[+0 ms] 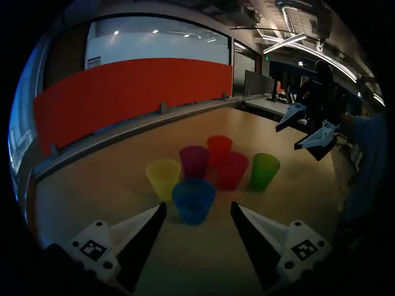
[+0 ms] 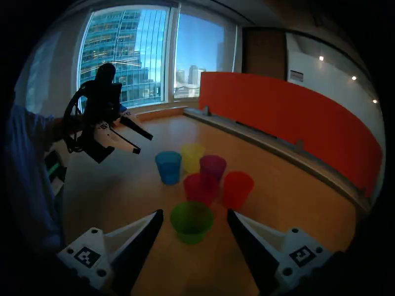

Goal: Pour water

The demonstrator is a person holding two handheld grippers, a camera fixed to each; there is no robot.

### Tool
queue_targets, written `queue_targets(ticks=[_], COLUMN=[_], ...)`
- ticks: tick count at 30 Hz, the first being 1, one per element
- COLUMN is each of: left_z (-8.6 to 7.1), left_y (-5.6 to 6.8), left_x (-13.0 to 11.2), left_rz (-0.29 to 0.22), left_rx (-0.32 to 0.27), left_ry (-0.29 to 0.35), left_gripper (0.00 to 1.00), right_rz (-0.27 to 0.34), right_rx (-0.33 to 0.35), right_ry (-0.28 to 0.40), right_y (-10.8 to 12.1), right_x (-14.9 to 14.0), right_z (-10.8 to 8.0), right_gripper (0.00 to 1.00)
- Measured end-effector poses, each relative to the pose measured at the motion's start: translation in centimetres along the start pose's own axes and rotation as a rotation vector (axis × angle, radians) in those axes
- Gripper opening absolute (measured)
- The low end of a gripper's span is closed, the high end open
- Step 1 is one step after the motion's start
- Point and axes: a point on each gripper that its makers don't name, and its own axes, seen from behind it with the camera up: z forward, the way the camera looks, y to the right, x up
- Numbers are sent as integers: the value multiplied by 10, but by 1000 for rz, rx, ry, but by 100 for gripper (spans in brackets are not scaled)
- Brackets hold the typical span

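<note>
The blue cup [image 1: 193, 200] stands upright on the wooden worktop [image 1: 301, 197], straight ahead of the left gripper [image 1: 197, 203]. It is just beyond the fingertips and lined up with the gap between them. It is the closest of six in a tight cluster. The yellow cup [image 1: 163, 177] is just left of it and a little farther off. The purple cup [image 1: 194, 160] is behind it, and the orange cup [image 1: 219, 149] is farther still. The red cup [image 1: 232, 170] sits ahead and slightly right, and the green cup [image 1: 263, 170] is farthest right. I cannot tell whether any of them holds water. The left gripper is spread wide and holds nothing.

In the right gripper view the cluster is seen from the other side. The green cup is closest to the right gripper [image 2: 194, 211], just ahead of its fingertips and centred between them, with the red cup behind it. This gripper is also spread wide and empty. In each view the other gripper hangs in the air beyond the cluster and off to one side, and the left one is held by a person in a blue sleeve [image 2: 24, 172]. An orange partition [image 1: 133, 98] runs along the worktop's far edge.
</note>
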Motion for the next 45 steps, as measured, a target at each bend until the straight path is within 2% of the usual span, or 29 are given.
queue_targets(ticks=[6,18,30,45], left_z=[10,38,64,89], left_y=[1,-12,-11,-11], left_x=[-18,-42,-41,-30], left_rz=[8,-2,7,20], left_rx=[-14,-9,-37,-49], left_ry=[-53,-140,-162,-159], left_gripper=[97,97,97,97], right_rz=[-8,3,3,9], right_rx=[5,16,31,51], right_ry=[-38,-101,-134,-130], right_y=[0,1,0,-3], right_x=[-18,-47,-62,-63], right_z=[10,29,50,66], right_gripper=[100,100,100,100])
